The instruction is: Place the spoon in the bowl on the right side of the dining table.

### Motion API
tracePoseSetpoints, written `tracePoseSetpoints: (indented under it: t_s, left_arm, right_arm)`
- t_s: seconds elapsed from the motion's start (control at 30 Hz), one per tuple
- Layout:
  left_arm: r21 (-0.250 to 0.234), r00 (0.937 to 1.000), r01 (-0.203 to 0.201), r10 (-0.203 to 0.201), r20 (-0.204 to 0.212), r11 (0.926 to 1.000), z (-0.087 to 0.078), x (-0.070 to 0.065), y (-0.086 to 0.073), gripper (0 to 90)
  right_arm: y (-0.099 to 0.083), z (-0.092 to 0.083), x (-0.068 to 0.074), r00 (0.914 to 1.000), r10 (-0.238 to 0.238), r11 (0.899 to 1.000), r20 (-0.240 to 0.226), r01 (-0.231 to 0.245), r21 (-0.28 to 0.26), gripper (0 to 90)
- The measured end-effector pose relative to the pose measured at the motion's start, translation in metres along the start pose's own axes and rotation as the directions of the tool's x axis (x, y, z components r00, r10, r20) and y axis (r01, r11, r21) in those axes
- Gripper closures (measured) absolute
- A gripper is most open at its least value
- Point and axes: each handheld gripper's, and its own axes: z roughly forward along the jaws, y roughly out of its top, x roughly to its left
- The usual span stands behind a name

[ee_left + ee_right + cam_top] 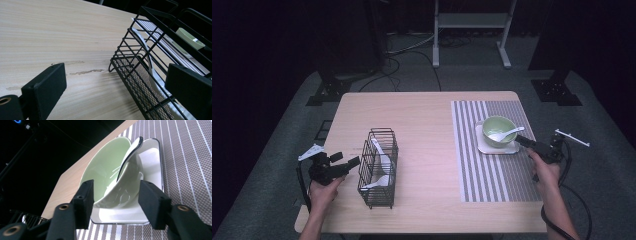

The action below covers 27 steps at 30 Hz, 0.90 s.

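Jaws on the right gripper (521, 141) are spread apart with nothing pinched, sitting just off the handle end of the white spoon (504, 134), which rests in the green bowl (499, 128) with its handle leaning over the rim. In the right gripper view the pads straddle the bowl's near side without pressing on anything. Bowl sits on a small white square plate (512, 149) on the striped placemat (492, 170), right half of the table (422, 115). The left gripper (349, 164) has its jaws wide open too, parked right beside the black wire basket (378, 170), which has a couple more white spoons (381, 156) in it.
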Motion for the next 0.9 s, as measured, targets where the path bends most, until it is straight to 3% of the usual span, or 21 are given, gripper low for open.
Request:
tracePoseSetpoints:
  t_s: [0.37, 0.6, 0.9]
  left_arm:
    - [0.003, 1.0000, 0.007, -0.007, 0.005, 1.0000, 0.001, 0.001, 0.000, 2.8]
    - [0.003, 0.9999, 0.011, -0.011, 0.005, 0.9999, 0.001, 0.002, 0.000, 2.7]
    - [0.000, 0.9999, 0.015, -0.015, 0.005, 0.9999, 0.000, 0.002, 0.000, 2.8]
  right_arm:
    - [-0.009, -0.008, 0.007, 0.9997, -0.014, 1.000, -0.018, 0.014, -0.004, 35.4]
    - [-0.018, -0.008, 0.010, 0.9992, -0.039, 0.999, -0.001, 0.039, 0.031, 31.0]
    - [-0.032, -0.011, 0.015, 0.9976, -0.067, 0.996, -0.021, 0.068, 0.065, 27.3]
